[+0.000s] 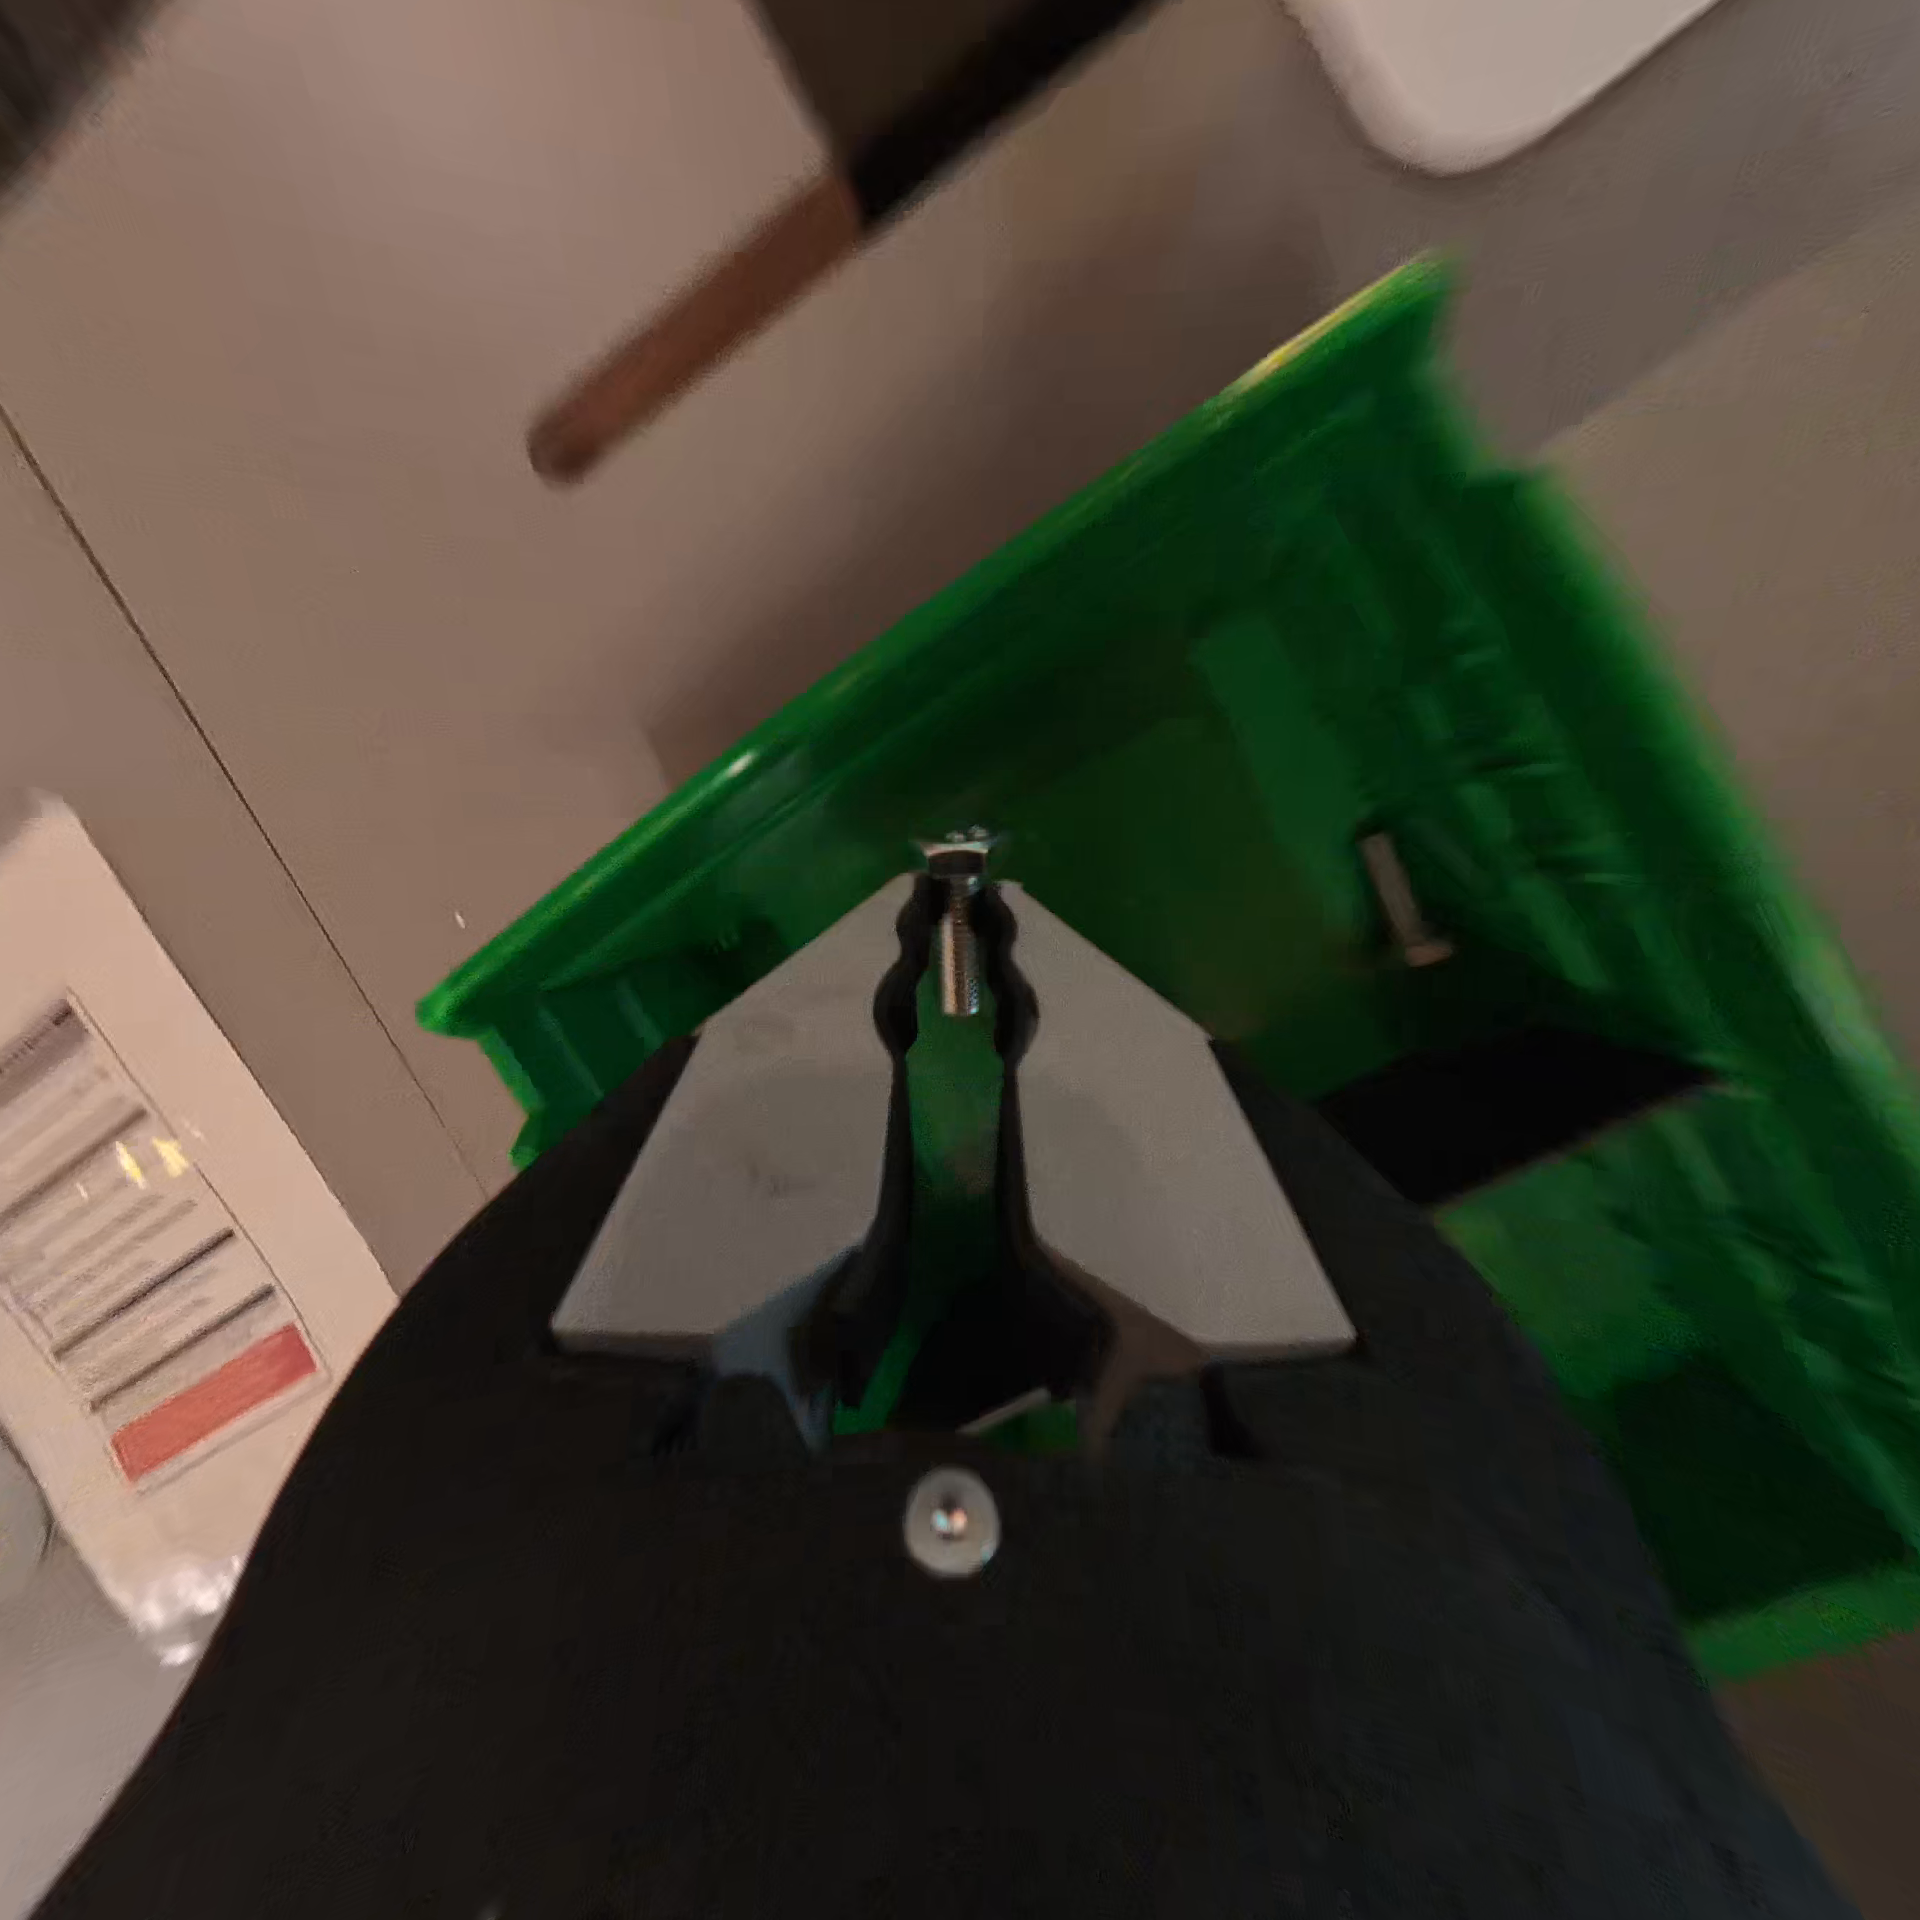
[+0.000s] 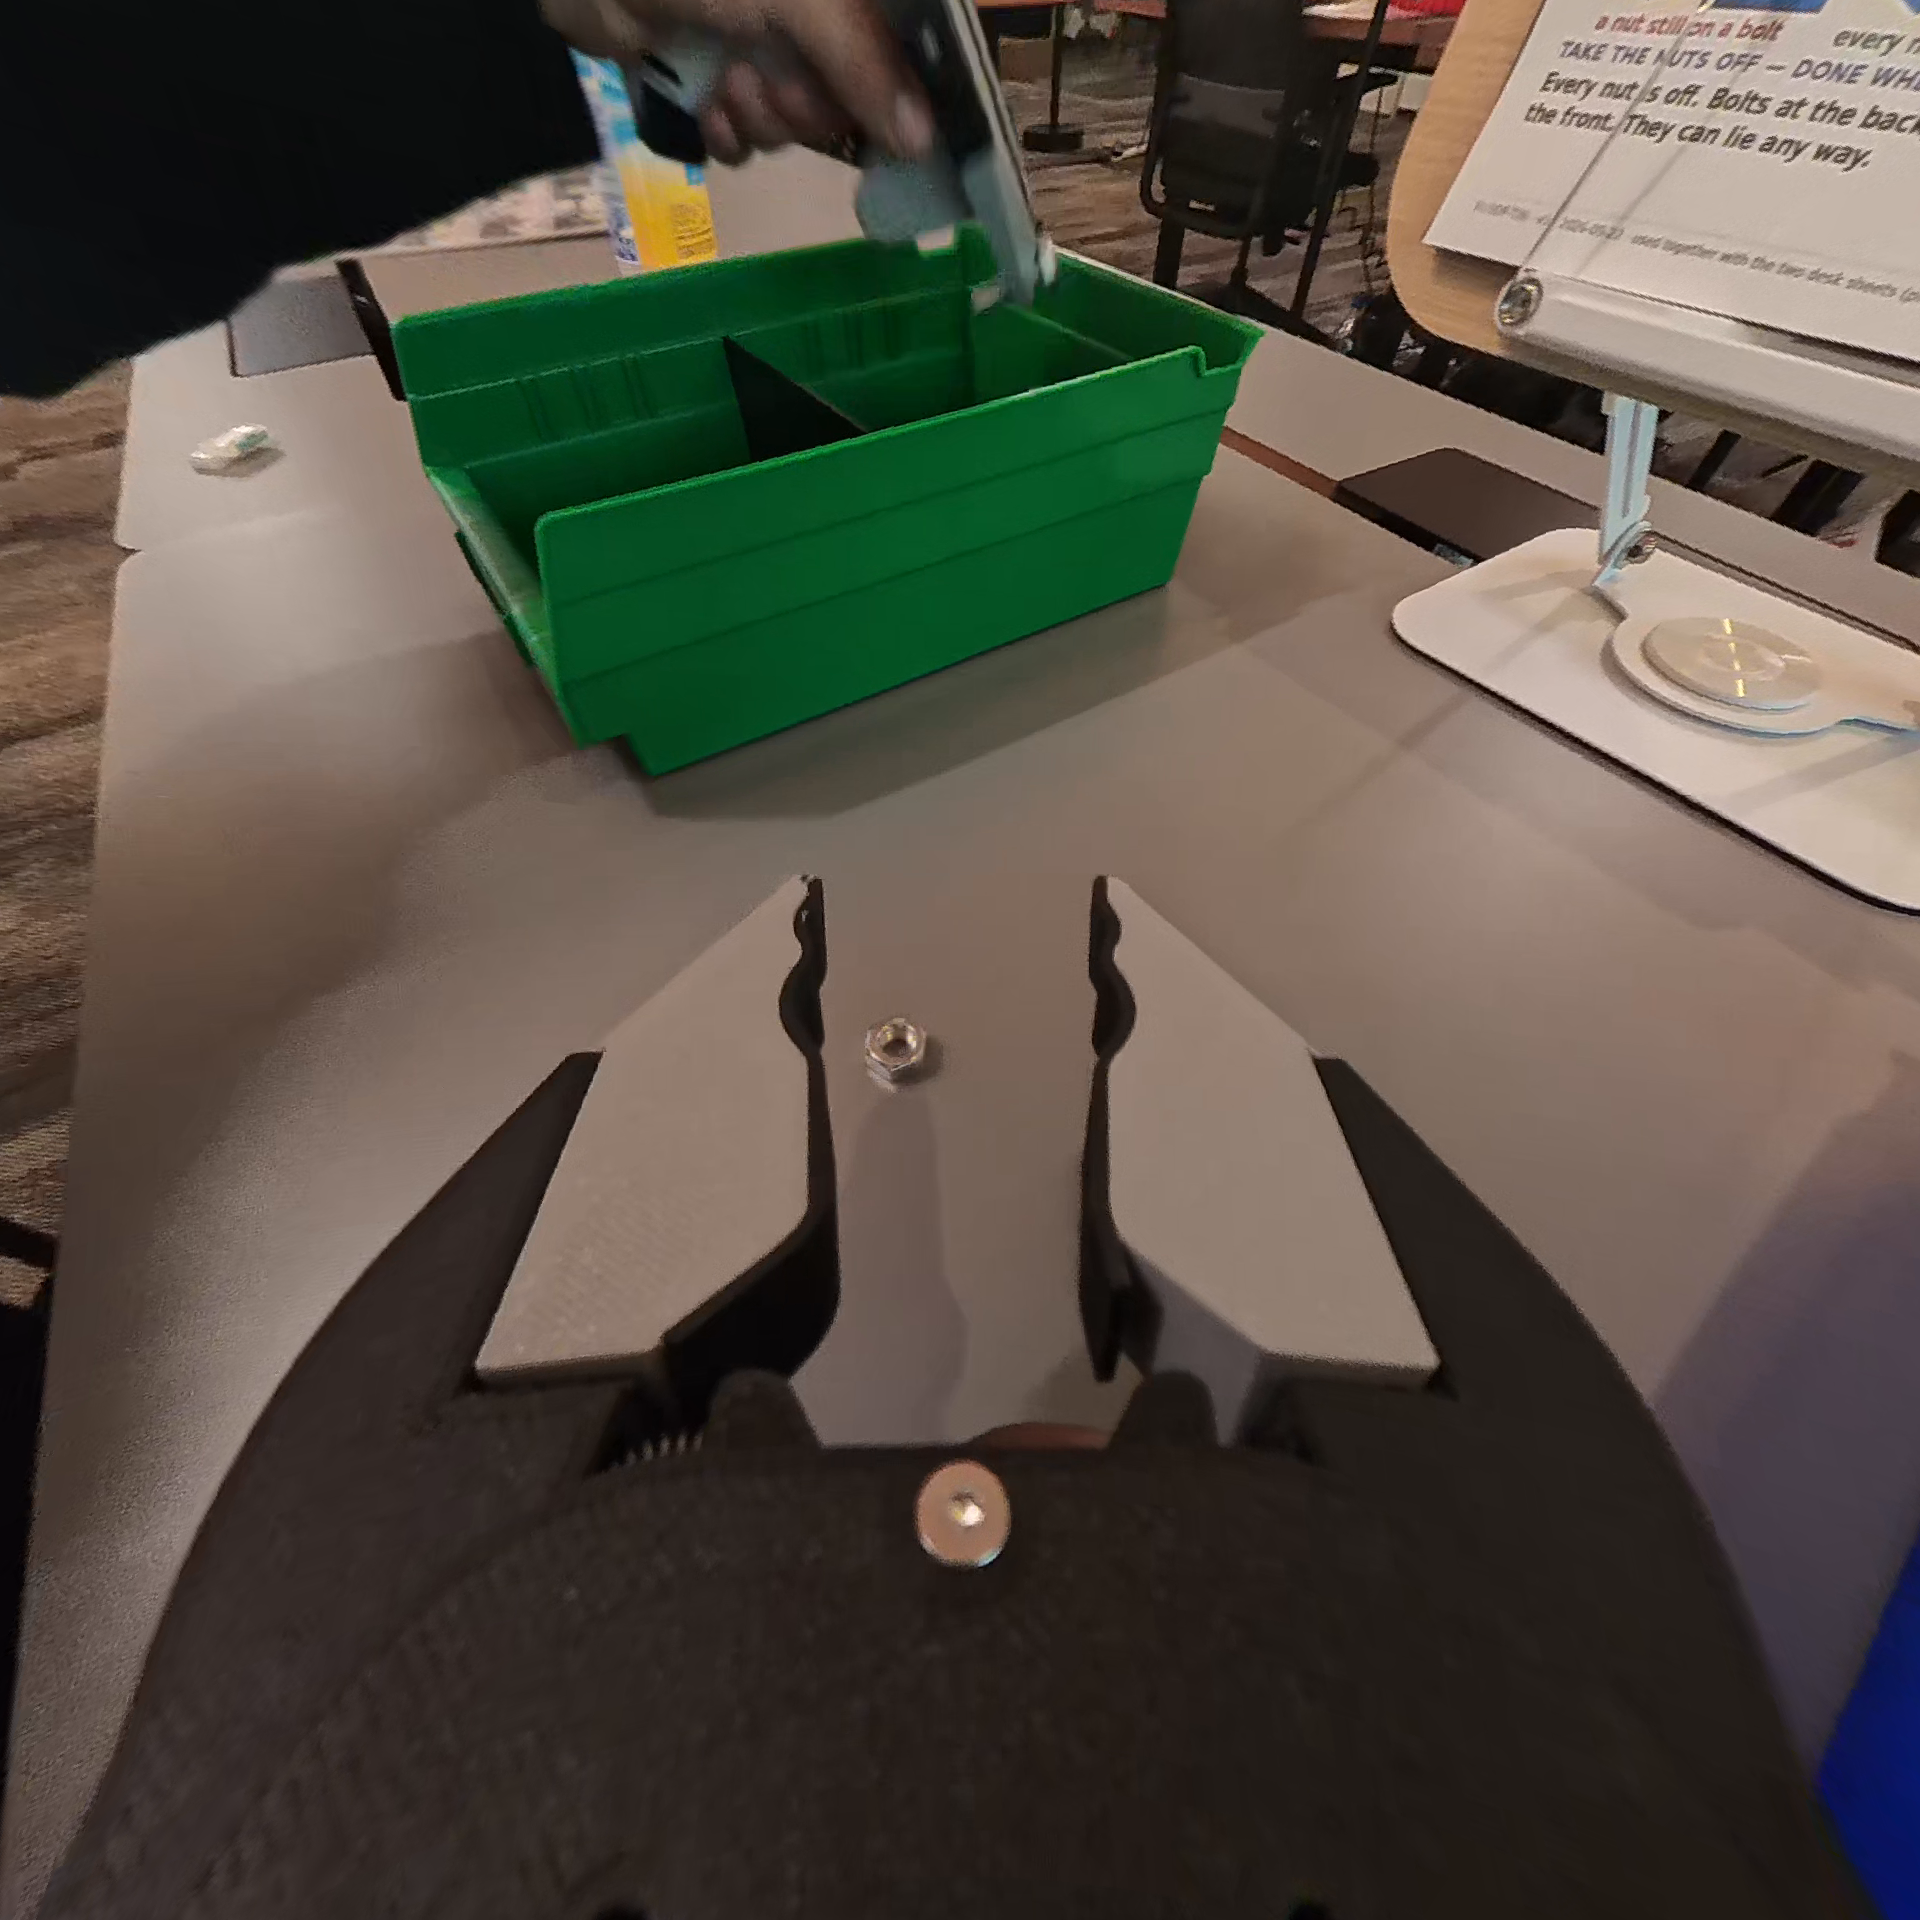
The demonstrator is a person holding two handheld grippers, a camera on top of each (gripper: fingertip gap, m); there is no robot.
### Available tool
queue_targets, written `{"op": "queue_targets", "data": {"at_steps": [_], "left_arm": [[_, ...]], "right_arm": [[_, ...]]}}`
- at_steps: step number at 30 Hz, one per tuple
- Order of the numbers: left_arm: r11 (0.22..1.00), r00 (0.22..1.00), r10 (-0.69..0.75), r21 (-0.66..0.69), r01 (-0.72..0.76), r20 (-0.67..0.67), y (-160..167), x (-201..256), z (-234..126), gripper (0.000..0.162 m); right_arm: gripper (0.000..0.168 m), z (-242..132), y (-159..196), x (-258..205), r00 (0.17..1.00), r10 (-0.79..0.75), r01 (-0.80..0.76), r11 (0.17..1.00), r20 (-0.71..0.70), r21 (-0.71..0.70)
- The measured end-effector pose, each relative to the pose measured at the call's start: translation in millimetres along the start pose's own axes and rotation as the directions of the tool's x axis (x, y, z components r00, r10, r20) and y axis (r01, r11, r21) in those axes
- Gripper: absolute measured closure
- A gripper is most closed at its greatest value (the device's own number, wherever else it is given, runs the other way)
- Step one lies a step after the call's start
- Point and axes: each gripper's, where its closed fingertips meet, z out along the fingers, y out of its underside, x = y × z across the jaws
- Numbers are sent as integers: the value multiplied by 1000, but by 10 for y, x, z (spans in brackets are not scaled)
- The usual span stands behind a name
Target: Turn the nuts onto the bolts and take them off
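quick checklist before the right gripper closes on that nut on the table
1. Right gripper open: ok.
2. Nut between its fingers: ok, though nearer one finger than the other.
3. Nut lying flat on the table, hole up: ok.
4. Left gripper shut on a bolt: ok.
5. Left gripper clear of the right one: ok, it is over the green bin.
6. Whether that bolt already carries a nut at its tip: cannot tell, blurred.

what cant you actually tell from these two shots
- Left wrist view: motion blur smears the green bin, so its contents beyond one loose bolt are unclear.
- Right wrist view: the bin's front wall hides its floor.
- Right wrist view: the left gripper is blurred and distant; its held bolt cannot be made out there.
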Motion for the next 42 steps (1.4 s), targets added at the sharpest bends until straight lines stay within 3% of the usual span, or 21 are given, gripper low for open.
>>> {"op": "queue_targets", "data": {"at_steps": [2, 4, 6, 9, 12, 14, 19, 25, 29, 36, 42], "left_arm": [[963, 996, 73, 265, -55, -55, -367, 432, -520, 155], [854, 980, 159, 514, -78, -116, -600, 1038, -1079, 155], [732, 949, 264, 676, -80, -174, -622, 1728, -1486, 155], [596, 875, 422, 800, -70, -237, -459, 2730, -1715, 156], [548, 830, 496, 833, -72, -255, -313, 3330, -1559, 156], [541, 841, 485, 838, -73, -239, -299, 3404, -1334, 156], [558, 785, 512, 830, 5, -349, -207, 3489, -1009, 156], [520, 847, 457, 854, -6, -272, -255, 3297, -964, 156], [487, 841, 428, 868, 93, -331, -279, 3245, -978, 156], [435, 840, 477, 900, 28, -257, -266, 3307, -884, 156], [536, 854, 456, 843, -38, -252, -222, 3314, -607, 156]], "right_arm": [[121, 5, -8, 42, 1000, -10, 10, 1000, -22, 14], [120, -3, -38, 89, 999, -23, 25, 999, -47, 38], [120, -22, -78, 139, 996, -45, 51, 996, -79, 74], [120, -55, -119, 189, 989, -82, 96, 988, -122, 119], [121, -100, -150, 255, 979, -103, 130, 980, -177, 149], [121, -124, -158, 290, 977, -96, 128, 978, -191, 162], [124, -118, -152, 247, 982, -103, 132, 974, -155, 185], [121, -153, -115, 204, 984, -106, 133, 972, -145, 194], [122, -210, -34, 144, 995, -75, 88, 977, -71, 194], [125, -239, -64, 76, 997, -69, 72, 971, -19, 229], [128, -251, -63, 35, 998, -62, 59, 974, 4, 220]]}}
